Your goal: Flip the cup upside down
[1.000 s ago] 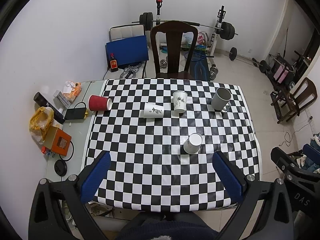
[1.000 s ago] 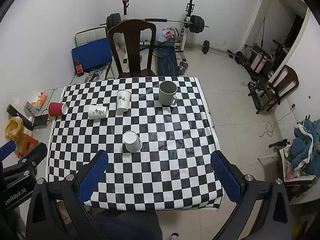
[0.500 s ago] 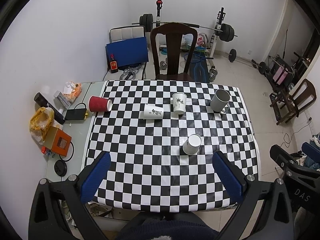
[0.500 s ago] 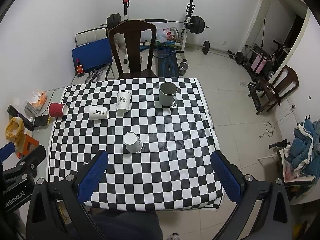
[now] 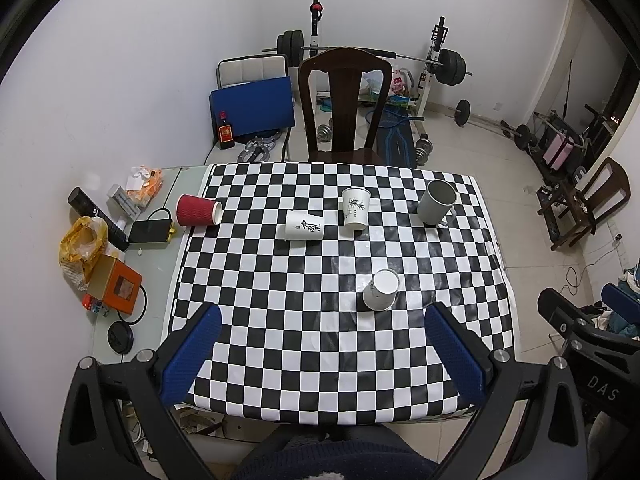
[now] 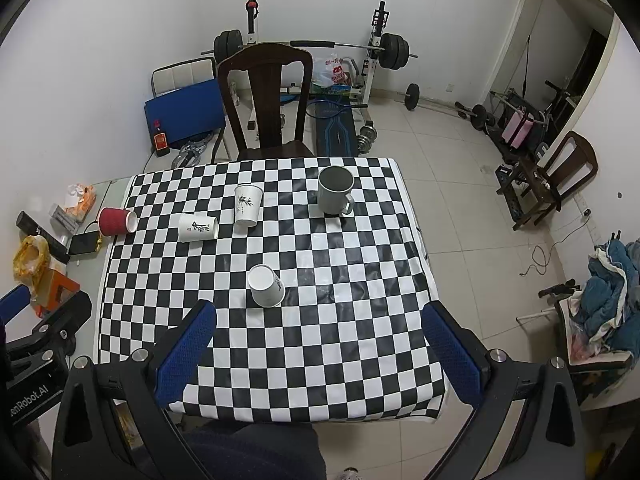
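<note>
Inspector: Where was the small white paper cup?

Clerk: On the checkered tabletop, ahead between the left gripper jaws. Both the left and the right gripper gaped wide, holding nothing.

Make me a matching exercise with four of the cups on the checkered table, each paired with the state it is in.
Things:
1. red ribbed cup
2. grey mug
3. white cup nearest the camera
4. white cup with black calligraphy

States:
A. lying on its side near the middle of the cloth
B. upside down, flat base on top
C. upright, handle showing
D. lying on its side at the cloth's left edge

Pairs: 1-D, 2-C, 3-B, 4-A
</note>
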Demonstrator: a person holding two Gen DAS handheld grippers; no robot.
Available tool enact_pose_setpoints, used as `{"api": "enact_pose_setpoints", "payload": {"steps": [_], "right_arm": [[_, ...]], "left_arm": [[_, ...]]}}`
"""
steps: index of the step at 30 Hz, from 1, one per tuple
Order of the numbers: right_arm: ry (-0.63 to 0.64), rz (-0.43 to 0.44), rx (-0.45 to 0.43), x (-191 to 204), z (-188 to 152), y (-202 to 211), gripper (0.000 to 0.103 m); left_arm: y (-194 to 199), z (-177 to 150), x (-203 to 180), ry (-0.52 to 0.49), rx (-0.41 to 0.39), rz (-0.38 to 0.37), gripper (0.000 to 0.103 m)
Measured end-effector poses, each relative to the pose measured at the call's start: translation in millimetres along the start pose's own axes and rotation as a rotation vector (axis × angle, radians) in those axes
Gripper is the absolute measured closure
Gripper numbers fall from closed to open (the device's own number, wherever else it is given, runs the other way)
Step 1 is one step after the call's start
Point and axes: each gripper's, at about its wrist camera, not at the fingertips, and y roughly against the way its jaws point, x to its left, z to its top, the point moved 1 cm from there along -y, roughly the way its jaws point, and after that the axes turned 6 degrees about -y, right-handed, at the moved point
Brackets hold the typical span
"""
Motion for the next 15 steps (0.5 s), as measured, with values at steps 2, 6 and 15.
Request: {"api": "enact_pose_setpoints", "payload": {"steps": [2, 6, 15], "right_arm": [[-0.001, 0.0, 0.0, 0.2, -0.1, 0.4, 0.0], [0.0, 0.0, -0.001, 0.0, 0.4, 0.6, 0.0], [-0.002, 0.002, 0.001, -0.3, 0.8, 1.0, 0.0]], "left_arm": [[0.3, -0.2, -0.6, -0.002, -0.001, 0.002, 0.0], [0.3, -0.7, -1.8, 0.0, -0.001, 0.002, 0.0], [0.5, -1.5, -1.9, 0.005, 0.0, 0.004, 0.0]]}}
